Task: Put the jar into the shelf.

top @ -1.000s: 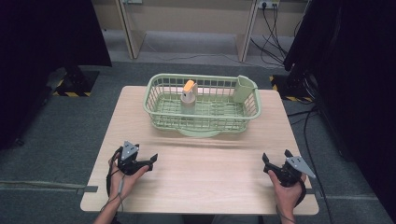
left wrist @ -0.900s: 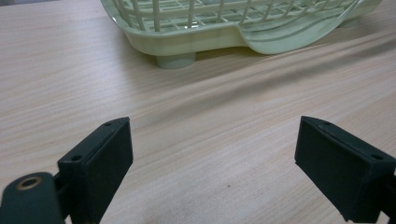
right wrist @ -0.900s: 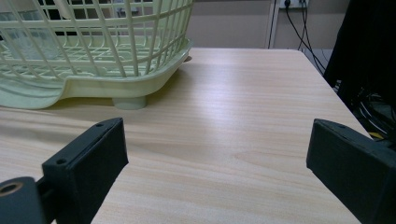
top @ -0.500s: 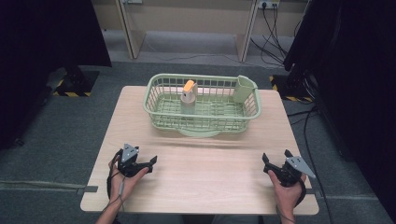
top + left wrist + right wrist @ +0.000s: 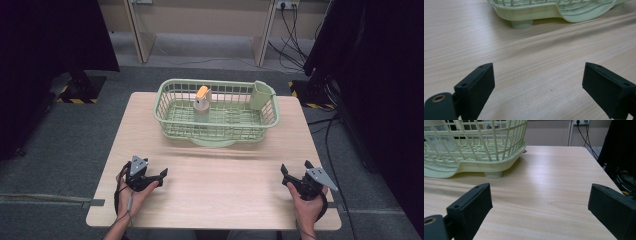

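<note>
A pale green plastic basket (image 5: 216,120) is sitting on the light wooden desk (image 5: 220,190), toward its far edge and roughly centred between the left and right edges. Its walls are an open lattice of thin bars, its rim is rounded, and a solid green cup-shaped compartment (image 5: 260,95) is hanging inside its far right corner. In the left gripper view the basket's base (image 5: 544,11) is showing a short round foot resting on the desk. Inside the basket, left of its middle, a small pale bottle with an orange cap (image 5: 201,99) is standing upright. The left gripper (image 5: 161,176) is lying near the desk's near left corner, held in the person's left hand (image 5: 131,192), its jaws spread wide with nothing between them. The right gripper (image 5: 295,172) is resting near the near right corner in the right hand (image 5: 306,207), its jaws likewise standing wide apart and empty. Both grippers are well apart from the basket.
</note>
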Tool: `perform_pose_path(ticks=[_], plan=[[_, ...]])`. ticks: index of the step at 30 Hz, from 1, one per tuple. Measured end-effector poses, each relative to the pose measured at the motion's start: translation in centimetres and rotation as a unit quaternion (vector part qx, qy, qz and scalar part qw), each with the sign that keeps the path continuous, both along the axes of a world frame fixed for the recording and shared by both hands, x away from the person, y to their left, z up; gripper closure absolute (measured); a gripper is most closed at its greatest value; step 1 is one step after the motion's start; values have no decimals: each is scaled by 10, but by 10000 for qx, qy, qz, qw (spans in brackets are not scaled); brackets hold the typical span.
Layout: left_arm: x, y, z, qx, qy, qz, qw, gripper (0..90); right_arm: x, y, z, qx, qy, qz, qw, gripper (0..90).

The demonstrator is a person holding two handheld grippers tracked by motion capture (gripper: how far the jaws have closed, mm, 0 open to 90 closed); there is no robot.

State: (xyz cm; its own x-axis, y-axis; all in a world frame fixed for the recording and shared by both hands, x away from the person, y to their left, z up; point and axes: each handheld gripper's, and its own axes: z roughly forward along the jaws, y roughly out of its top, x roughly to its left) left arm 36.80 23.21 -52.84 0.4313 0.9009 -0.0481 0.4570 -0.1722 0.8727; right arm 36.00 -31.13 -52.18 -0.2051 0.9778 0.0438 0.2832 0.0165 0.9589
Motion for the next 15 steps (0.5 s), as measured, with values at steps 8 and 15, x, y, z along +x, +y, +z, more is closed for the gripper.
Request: perform_pose_path(ticks=[8,15], plan=[[0,0,0,-13,12,8,10000,105,0,0,0,-8,1,-1,10000,54],[1,1,0,-74,52,-23,10000,101,0,0,0,10,25,-9,10000,53]])
